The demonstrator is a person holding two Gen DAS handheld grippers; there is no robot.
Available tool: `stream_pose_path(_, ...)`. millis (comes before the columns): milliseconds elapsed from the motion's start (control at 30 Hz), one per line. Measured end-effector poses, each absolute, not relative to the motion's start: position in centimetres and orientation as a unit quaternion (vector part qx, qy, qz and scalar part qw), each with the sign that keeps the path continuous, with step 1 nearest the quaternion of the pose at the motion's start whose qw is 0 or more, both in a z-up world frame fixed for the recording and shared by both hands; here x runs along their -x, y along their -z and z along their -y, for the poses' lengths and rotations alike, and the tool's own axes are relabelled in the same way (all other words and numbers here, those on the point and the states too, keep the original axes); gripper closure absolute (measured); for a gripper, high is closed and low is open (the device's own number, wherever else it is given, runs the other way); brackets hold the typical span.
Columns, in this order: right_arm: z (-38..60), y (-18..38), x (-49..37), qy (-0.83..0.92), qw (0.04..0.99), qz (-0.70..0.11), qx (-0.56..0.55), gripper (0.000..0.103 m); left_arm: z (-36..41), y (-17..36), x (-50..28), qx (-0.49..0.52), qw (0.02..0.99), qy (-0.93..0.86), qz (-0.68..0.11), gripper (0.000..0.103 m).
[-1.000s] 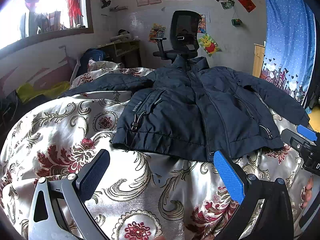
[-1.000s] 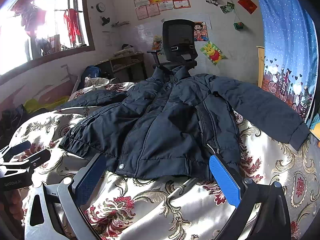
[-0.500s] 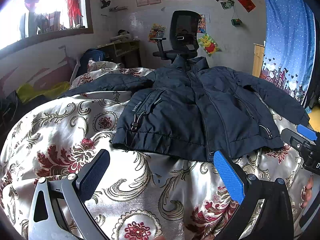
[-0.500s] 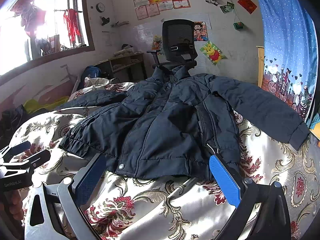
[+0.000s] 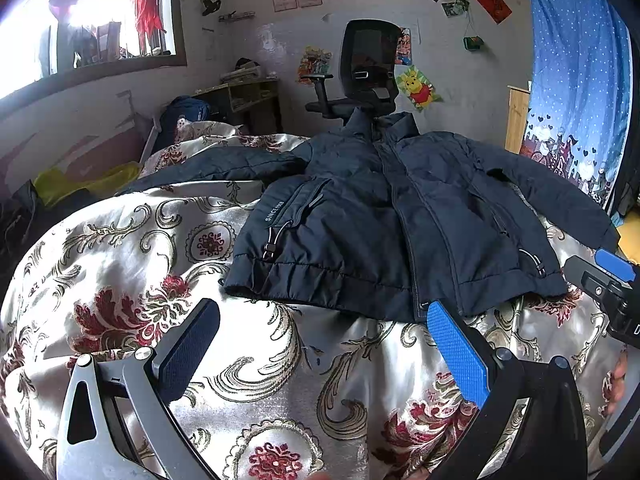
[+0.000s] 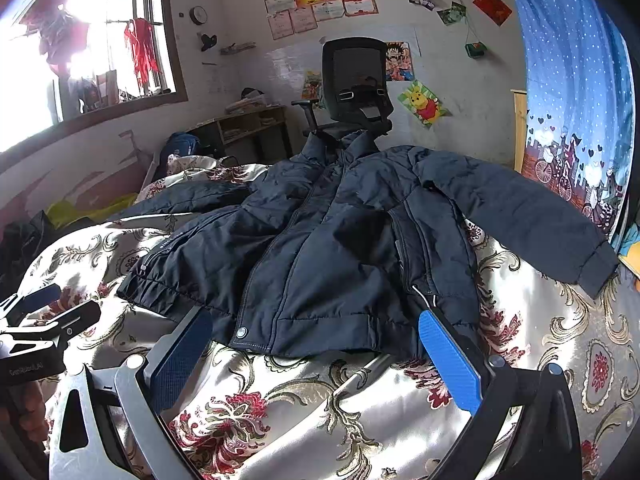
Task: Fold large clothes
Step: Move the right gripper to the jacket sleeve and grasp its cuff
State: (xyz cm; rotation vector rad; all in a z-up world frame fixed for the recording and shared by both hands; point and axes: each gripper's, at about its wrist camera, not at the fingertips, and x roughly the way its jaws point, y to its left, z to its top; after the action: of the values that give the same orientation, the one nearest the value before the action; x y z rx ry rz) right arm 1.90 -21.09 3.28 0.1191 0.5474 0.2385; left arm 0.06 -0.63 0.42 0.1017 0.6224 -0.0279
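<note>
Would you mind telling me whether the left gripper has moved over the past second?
No. The left gripper sits in the same spot below the jacket hem, and the office chair has not shifted in view.

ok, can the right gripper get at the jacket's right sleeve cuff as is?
Probably yes. The right gripper is open and empty near the hem, and the sleeve cuff lies exposed on the quilt, nothing covering it or lying between.

Dark navy jacket (image 5: 392, 216) spread flat across centre frame on floral bedspread (image 5: 132, 264), sleeves out to both sides, with left claw (image 5: 324, 344) wide open at bottom, just short of hem, and right claw (image 5: 600, 276) at right edge.
</note>
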Motion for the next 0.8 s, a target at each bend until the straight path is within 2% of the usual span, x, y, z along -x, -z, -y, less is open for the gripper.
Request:
stream_pose_path(267,21.4,-4.0,-2.5,-0.034,0.959,-0.281,-0.018,0.000,0.1,-1.2,-1.0,-0.057,0.953,-0.020,-0.297,0.001)
stream_pose_path(467,23.5,-4.6,-4.0,0.036,0.955,-0.294,-0.019,0.000,-1.0,-5.4,-3.2,-0.045,0.961,-0.046,-0.269,0.001)
stream_pose_path(800,26.3,-8.8,-5.2,0.069,0.964,-0.256,-0.033,0.000,1.7,-11.3,-6.9,-0.069,0.961,-0.026,-0.268,0.001)
